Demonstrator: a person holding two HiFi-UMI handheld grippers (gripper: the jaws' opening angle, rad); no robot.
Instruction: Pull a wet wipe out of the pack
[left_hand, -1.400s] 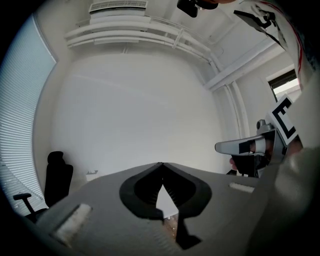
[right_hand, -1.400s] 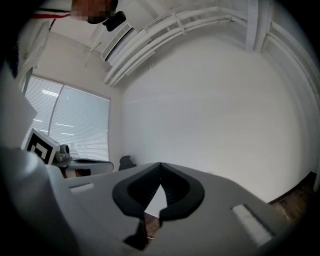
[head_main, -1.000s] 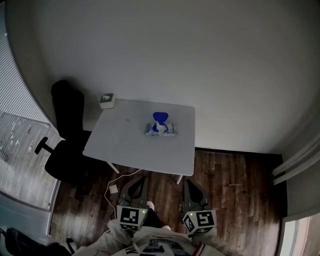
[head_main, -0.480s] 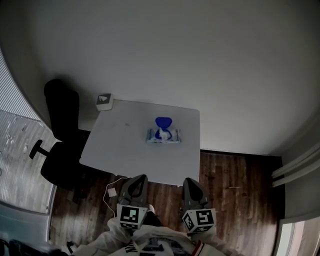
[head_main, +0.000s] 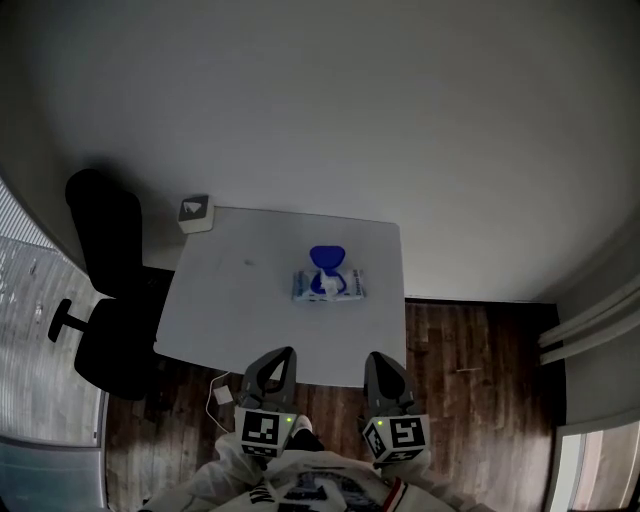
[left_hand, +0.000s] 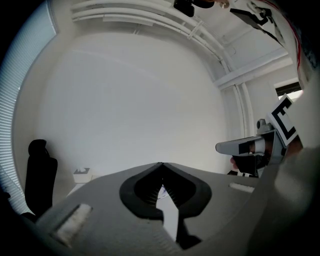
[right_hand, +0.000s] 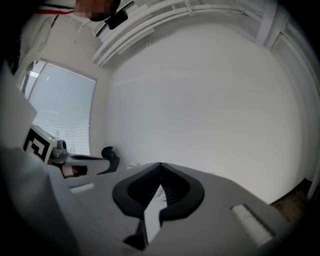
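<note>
Table (head_main: 230, 300) near edge stood open to approach; top lay bare all round wipe pack (head_main: 328, 285) at table middle. Black chair (head_main: 105, 290) blocked table's left side. Small white box (head_main: 194, 213) sat by table's far-left corner; wall (head_main: 350, 120) behind table.

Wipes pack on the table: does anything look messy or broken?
Nothing looks broken or spilled. The wipes pack lies flat on the table, its blue lid flipped open, with what seems a white wipe poking up.

A white surface (head_main: 240, 305) stands beyond the fingers (head_main: 272, 372) against a pale wall (head_main: 320, 100); black chair (head_main: 105, 245) off their left, wood floor (head_main: 470, 355) beneath.
</note>
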